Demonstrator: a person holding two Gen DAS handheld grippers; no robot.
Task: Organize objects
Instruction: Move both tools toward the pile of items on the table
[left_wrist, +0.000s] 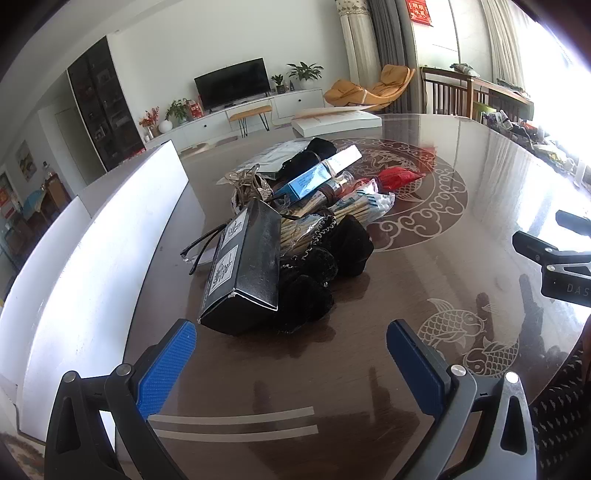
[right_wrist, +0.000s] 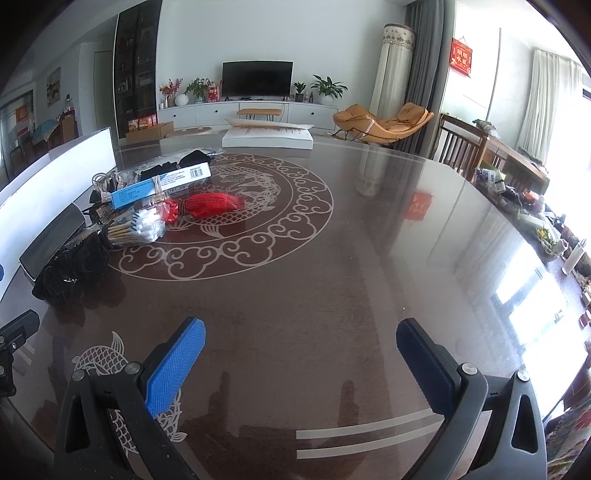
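each gripper, left gripper (left_wrist: 291, 339) and right gripper (right_wrist: 301, 338), has dark grey forked arms with silver round pins behind two fingers (left_wrist: 168, 365) faced with ribbed blue pads (right_wrist: 175, 369).

The wide-open left gripper (left_wrist: 291, 345) is hovering over the glossy dark wooden table (left_wrist: 424, 266), empty, just short of a black rectangular box with white labels (left_wrist: 245, 266). Behind the box, black velvet pouches (left_wrist: 332, 258), a bag of cotton swabs (left_wrist: 354, 206) and a long blue carton (left_wrist: 314, 177) are lying heaped together.
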